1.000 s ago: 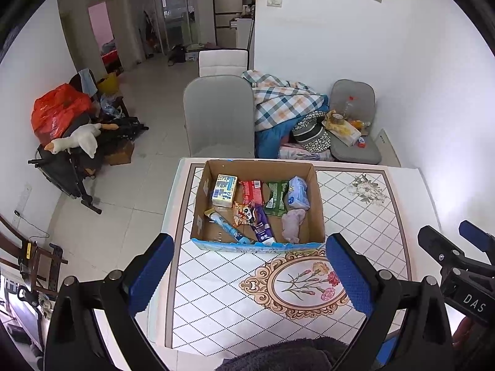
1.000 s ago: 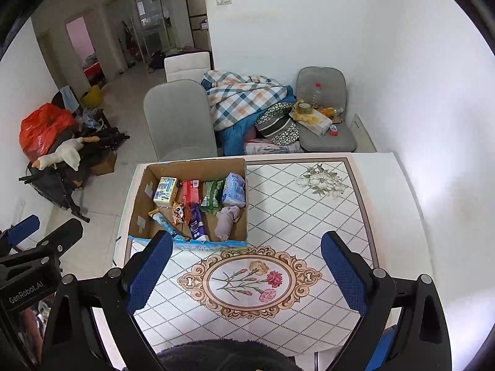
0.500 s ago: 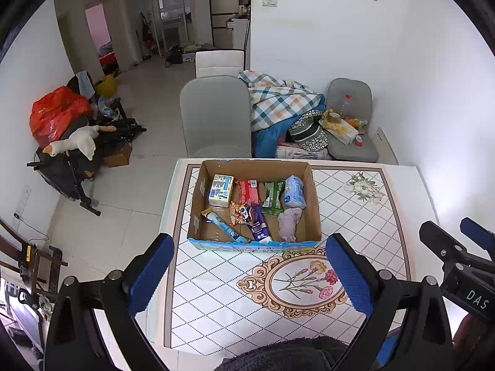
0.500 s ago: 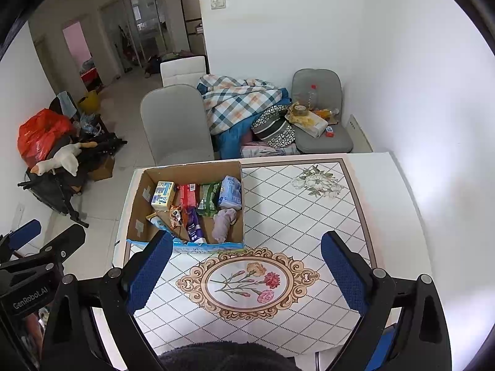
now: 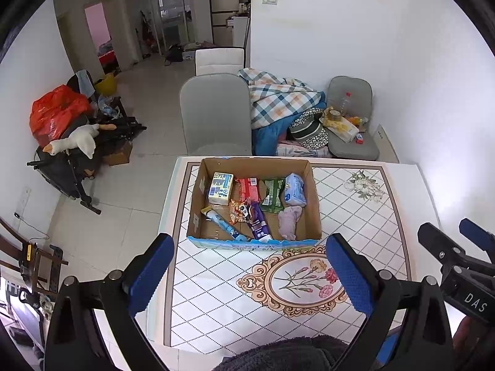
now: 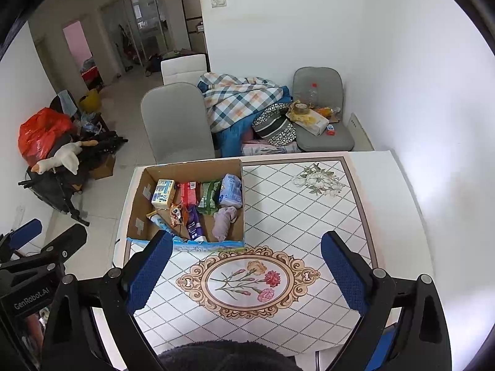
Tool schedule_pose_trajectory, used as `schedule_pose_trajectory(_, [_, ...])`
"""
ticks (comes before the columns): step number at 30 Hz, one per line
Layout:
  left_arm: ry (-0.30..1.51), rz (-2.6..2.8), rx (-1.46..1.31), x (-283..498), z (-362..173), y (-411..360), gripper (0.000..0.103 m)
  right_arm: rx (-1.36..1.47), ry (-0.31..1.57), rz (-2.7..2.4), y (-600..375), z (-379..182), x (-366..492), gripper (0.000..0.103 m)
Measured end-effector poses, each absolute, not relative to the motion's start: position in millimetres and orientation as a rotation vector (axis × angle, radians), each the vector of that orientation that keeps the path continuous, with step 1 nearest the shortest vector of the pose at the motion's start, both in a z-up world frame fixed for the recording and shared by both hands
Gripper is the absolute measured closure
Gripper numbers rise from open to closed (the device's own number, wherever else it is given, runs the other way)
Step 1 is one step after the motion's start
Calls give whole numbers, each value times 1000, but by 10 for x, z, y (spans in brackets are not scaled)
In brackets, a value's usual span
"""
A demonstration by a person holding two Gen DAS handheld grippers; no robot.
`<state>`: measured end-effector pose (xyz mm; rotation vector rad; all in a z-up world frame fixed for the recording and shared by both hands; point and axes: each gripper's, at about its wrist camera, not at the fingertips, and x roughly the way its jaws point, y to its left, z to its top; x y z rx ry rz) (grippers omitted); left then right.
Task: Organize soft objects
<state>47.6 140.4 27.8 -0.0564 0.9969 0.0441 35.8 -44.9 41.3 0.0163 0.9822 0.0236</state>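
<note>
An open cardboard box [image 5: 313, 204] [image 6: 137, 204] stands on the far left part of the white patterned table [image 5: 365, 216] [image 6: 297, 204]. It holds several soft packs: a blue tissue pack [image 5: 294, 185] [image 6: 230, 189], a green pack [image 5: 273, 191], a red pack [image 5: 247, 188], a yellow-blue pack [image 5: 220, 188], tubes and a lilac cloth [image 5: 289, 221] [image 6: 224, 220]. My left gripper [image 5: 250, 275] is open and empty, high above the table's near side. My right gripper [image 6: 247, 275] is open and empty, to its right.
A grey chair [image 5: 216, 114] stands behind the table. A plaid blanket pile [image 5: 278, 99] and a second cluttered chair [image 5: 349, 123] are by the far wall. A red bag [image 5: 54, 111] and a goose toy [image 5: 77, 140] sit on the floor at left.
Both grippers have risen and drawn back a little, so the box looks smaller and farther. Both stay open and empty.
</note>
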Motion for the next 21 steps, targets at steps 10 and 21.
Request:
schedule_pose_trajectory(10, [996,36,-55,489,269,1424,2,3,975,14,-422,412,372,5])
schedule_pose_trajectory(21, [978,24,-32,527,270,1428,2,-2,963,0,-410,426,364,5])
